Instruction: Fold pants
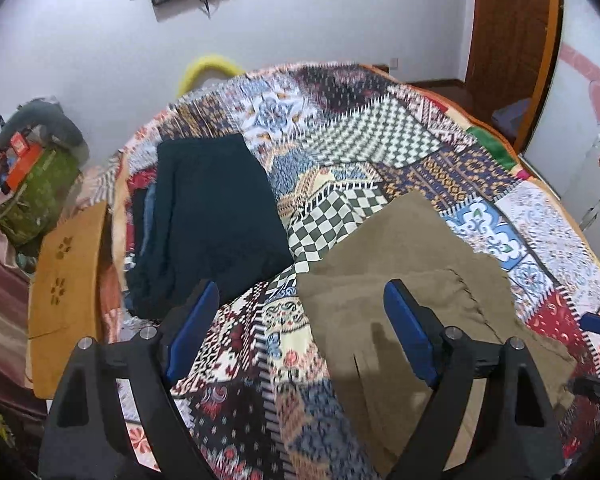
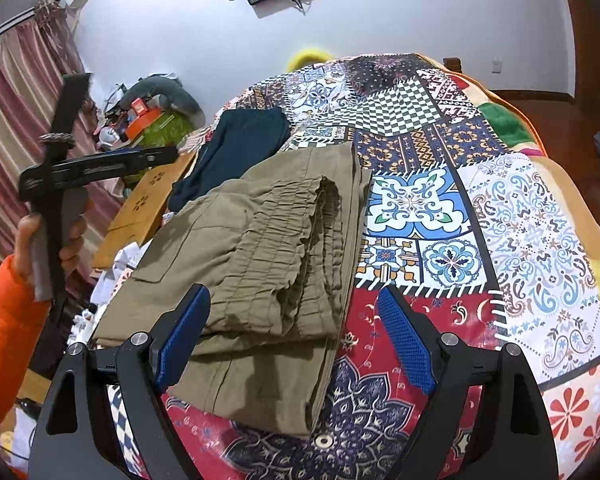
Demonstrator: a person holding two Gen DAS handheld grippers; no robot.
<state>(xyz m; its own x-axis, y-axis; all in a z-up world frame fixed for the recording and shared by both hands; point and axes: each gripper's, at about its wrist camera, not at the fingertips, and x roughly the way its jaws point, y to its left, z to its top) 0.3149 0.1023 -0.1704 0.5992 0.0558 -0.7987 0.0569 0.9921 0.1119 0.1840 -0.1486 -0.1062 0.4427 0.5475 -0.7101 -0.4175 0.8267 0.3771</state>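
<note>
Olive-brown pants (image 1: 400, 264) lie folded on the patchwork bedspread (image 1: 340, 140), with the gathered waistband on top (image 2: 284, 240). My left gripper (image 1: 300, 316) hovers open above the bedspread. Its right finger (image 1: 408, 332) is over the pants' left edge and nothing is between its pads. In the right wrist view a hand (image 2: 28, 240) in an orange sleeve holds it at the far left. My right gripper (image 2: 296, 336) stands open over the pants' near right corner, with cloth below the gap but not pinched.
A folded dark teal garment (image 1: 212, 216) lies on a small pile at the bed's left side. A wooden board (image 1: 68, 272) leans off the left edge, next to a cluttered green bag (image 1: 36, 196). A wooden door (image 1: 508, 40) and a white fridge (image 1: 596, 184) stand to the right.
</note>
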